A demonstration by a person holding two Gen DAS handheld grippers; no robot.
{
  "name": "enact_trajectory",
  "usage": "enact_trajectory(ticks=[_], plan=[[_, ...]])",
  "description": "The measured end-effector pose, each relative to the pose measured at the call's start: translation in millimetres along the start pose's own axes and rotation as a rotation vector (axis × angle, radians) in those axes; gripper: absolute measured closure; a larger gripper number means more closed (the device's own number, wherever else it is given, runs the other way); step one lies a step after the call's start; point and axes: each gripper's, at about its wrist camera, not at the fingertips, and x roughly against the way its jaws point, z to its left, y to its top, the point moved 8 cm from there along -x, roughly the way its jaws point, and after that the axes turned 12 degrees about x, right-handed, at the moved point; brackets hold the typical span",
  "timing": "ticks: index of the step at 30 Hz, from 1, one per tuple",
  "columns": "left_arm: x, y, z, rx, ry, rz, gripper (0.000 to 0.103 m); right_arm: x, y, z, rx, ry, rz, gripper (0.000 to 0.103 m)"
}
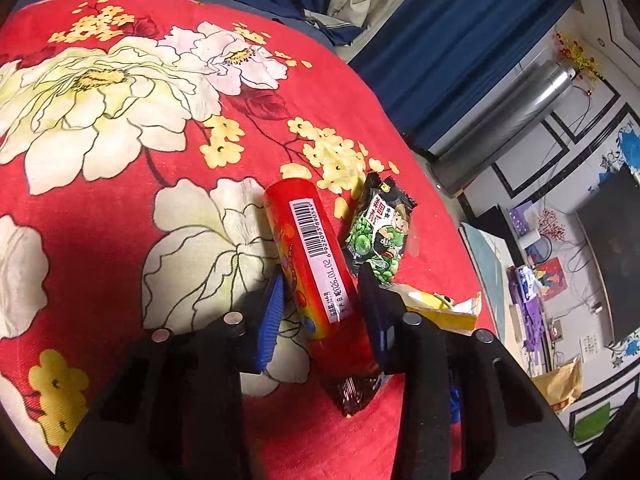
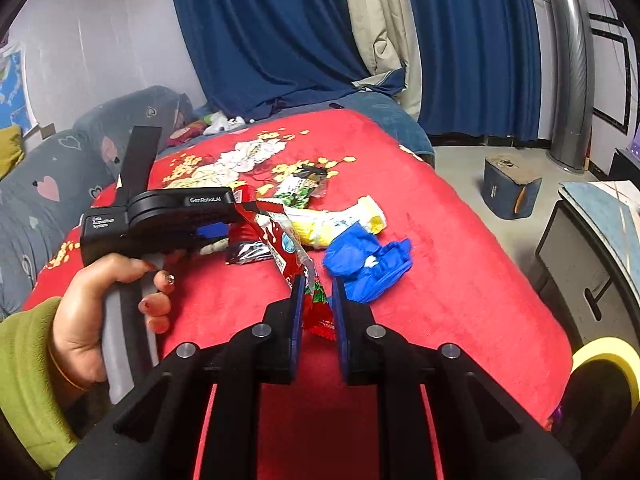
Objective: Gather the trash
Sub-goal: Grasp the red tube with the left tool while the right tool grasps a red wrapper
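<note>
Left gripper [image 1: 320,292]: your jaws stand part open around the red tube-shaped wrapper [image 1: 316,276]; the right pad looks pressed to its side, the left pad [image 1: 270,320] seems just shy of it, so a firm hold cannot be confirmed.
Right gripper [image 2: 316,292]: your fingers are nearly closed on the lower end of a long red wrapper [image 2: 288,248], which rises from the jaws toward 11 o'clock; it appears pinched.
Your left hand [image 2: 100,312]: wrapped around the left tool's handle, at 9 o'clock in the right wrist view.
Trash still on the red floral blanket [image 2: 460,280]: green-and-black snack packet [image 1: 380,232], at 1 o'clock from the tube; yellow wrapper [image 2: 340,224], at 12 o'clock from your right jaws; crumpled blue glove [image 2: 368,264], at 1 o'clock and just beside the red wrapper.
Progress (judged): early. Two pieces are in or near a grip; at least three lie loose, and none looks deposited.
Containers: no bin or bag can be identified in either view. A dark blue box [image 2: 510,188] sits on the floor at 2 o'clock, well apart from the bed; its contents cannot be seen, nor whether it serves for trash.
Remaining: carry off the held pieces, then gather the packet, yellow wrapper and glove.
</note>
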Motion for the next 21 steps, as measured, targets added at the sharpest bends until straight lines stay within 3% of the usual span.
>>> enact_trajectory(ticks=[12, 21], plan=[[38, 3, 4, -0.033, -0.032, -0.067, 0.078, 13, -17, 15, -0.013, 0.016, 0.004, 0.09], [77, 4, -29, -0.128, -0.09, -0.139, 0.078, 35, -7, 14, -0.01, 0.001, -0.043, 0.09]])
